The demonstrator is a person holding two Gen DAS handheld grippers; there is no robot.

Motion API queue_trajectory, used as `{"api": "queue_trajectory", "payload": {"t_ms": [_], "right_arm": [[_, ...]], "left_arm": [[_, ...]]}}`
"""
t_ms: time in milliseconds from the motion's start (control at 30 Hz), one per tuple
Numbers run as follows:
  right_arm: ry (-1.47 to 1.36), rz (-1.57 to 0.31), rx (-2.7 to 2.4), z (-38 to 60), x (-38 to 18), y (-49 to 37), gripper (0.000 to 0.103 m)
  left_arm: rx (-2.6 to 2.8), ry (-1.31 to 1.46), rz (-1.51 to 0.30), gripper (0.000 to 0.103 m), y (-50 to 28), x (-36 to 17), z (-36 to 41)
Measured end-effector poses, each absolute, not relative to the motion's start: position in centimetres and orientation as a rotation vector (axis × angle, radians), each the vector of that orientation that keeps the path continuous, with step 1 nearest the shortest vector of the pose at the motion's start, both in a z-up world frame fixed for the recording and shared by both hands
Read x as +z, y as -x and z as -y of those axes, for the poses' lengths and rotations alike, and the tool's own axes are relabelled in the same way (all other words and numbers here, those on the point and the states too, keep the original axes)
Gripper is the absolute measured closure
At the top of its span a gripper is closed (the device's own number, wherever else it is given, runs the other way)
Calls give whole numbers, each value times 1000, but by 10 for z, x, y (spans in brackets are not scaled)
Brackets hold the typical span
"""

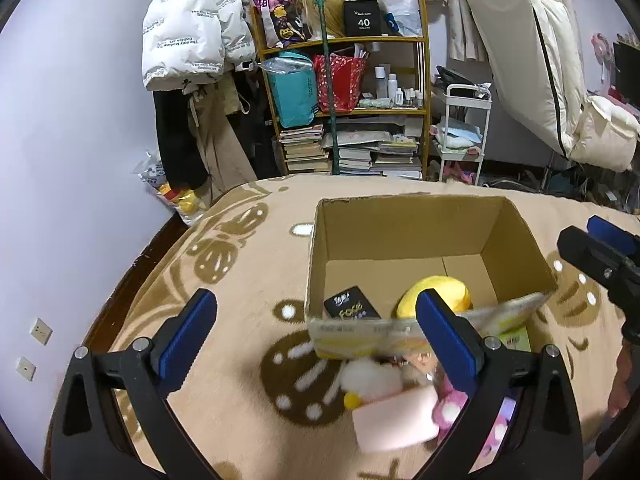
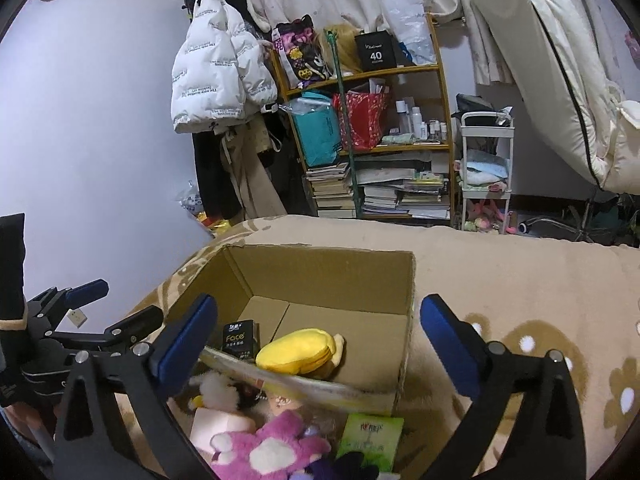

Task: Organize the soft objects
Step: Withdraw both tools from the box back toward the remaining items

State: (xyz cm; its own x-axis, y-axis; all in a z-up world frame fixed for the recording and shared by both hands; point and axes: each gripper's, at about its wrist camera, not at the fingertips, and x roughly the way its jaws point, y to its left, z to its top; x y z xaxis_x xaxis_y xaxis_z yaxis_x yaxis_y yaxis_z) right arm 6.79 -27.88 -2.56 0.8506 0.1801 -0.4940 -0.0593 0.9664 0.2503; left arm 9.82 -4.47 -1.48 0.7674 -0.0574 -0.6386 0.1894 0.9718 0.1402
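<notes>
An open cardboard box [image 1: 400,224] stands on a beige patterned blanket [image 1: 240,280]. Inside lie a yellow plush [image 1: 438,292] and a black "Face" tissue pack [image 1: 351,304]. A blurred flat yellowish packet [image 1: 380,330] lies across the box's near rim. In front of the box sit a white plush [image 1: 374,376], a pale pink block [image 1: 394,420], a pink-and-white plush [image 2: 268,446] and a green packet [image 2: 370,436]. My left gripper [image 1: 315,296] hangs open above the near rim, its pads touching nothing. My right gripper [image 2: 319,308] is open too, beside it on the right.
Beyond the blanket stand a crowded shelf [image 1: 344,112] of books and bags, a white puffer jacket [image 1: 192,28] on a rack, a small white cart [image 1: 464,136] and a mattress [image 1: 532,52] leaning on the wall. A person's hand shows at the right edge [image 1: 622,384].
</notes>
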Motion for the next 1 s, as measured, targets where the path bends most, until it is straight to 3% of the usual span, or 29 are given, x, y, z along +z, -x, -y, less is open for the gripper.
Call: {"api": "queue_trajectory", "payload": {"t_ms": [1000], "right_arm": [[-300,-720,92,282,-48,-9,0]], "left_arm": [[-96,-175,-834,4,-52,-32,14]]}}
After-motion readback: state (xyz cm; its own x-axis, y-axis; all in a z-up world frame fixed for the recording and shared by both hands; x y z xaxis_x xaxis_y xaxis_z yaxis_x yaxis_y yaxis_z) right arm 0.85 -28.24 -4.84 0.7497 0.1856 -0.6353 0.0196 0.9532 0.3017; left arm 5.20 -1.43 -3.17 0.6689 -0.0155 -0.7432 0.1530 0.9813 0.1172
